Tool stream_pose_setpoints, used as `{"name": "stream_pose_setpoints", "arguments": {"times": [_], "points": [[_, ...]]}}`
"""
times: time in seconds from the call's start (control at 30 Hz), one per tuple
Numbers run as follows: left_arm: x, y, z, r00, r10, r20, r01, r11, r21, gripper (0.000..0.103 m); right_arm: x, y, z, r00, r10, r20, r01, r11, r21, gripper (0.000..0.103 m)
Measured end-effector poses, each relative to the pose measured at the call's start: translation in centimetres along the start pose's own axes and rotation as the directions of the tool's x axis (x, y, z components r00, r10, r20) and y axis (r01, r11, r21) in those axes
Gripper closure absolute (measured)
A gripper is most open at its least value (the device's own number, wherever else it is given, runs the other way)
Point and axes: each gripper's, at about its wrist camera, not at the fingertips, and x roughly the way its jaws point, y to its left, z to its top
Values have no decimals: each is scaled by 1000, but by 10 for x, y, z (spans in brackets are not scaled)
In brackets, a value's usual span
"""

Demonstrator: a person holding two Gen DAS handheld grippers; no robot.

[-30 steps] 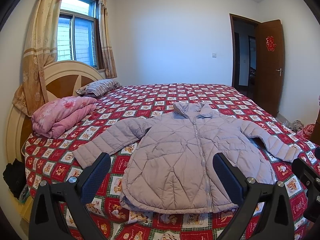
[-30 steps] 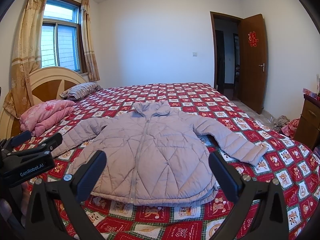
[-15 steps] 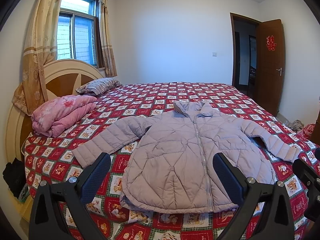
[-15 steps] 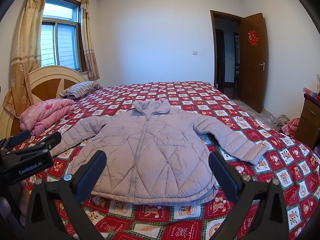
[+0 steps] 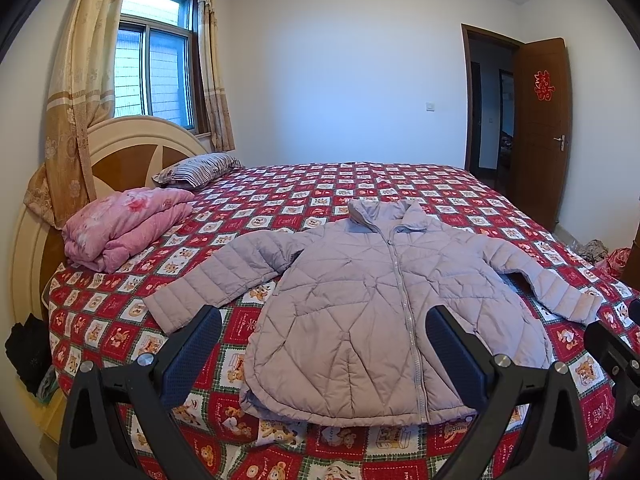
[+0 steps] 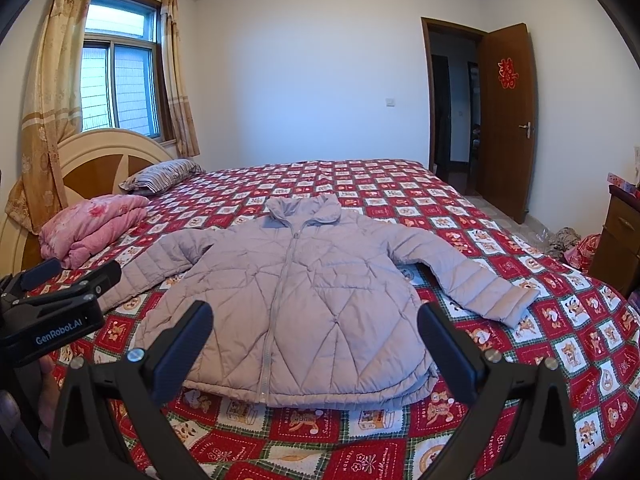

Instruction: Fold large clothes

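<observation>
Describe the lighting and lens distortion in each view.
Left wrist view: soft daylight from the window, no glare, jacket sharp; fisheye bows the walls, corners vignetted black. Right wrist view: same even light, door frame curved, left gripper dark at the edge.

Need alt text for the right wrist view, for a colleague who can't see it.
A lilac quilted jacket lies flat, zipped, sleeves spread, on a red patterned bedspread. The open right gripper hovers before its hem; the left gripper shows at left.
</observation>
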Motion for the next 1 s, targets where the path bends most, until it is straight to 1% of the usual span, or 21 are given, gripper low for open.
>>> {"name": "stream_pose_setpoints", "arguments": {"times": [0.37, 0.53, 0.63, 0.67, 0.7, 0.73, 0.8, 0.9, 1.0], "points": [[9, 0, -4, 1000, 3, -13, -3, 1000, 0, 1, 4, 0, -3, 1000, 4, -12, -4, 1000, 2, 0], [22, -3, -8, 999, 5, -40, -5, 1000, 7, 1, 14, -7, -5, 999, 1, -32, -1, 1000, 13, 0], [40, -4, -12, 998, -4, -59, 5, 1000, 25, 1, 30, -22, -7, 999, 2, -55, -1, 1000, 31, 0], [49, -4, -13, 998, 6, -60, -4, 999, 42, 1, 39, -30, -8, 997, -11, -72, 14, 999, 41, 0], [62, -4, -15, 998, 31, -58, -27, 997, 68, 1, 49, -40, -10, 996, -30, -86, 34, 998, 50, 0], [74, -4, -16, 997, 49, -61, -44, 995, 86, 1, 62, -53, -12, 993, -58, -107, 65, 996, 59, 0], [102, -1, -17, 992, 71, -103, -60, 993, 104, 1, 87, -83, -18, 980, -108, -165, 125, 988, 94, 0], [148, 7, -19, 983, 90, -159, -75, 992, 98, 1, 116, -135, -31, 954, -181, -241, 224, 960, 166, 0], [189, 16, -16, 977, 106, -183, -92, 992, 81, 1, 136, -182, -41, 921, -243, -304, 314, 925, 212, 0]]}}
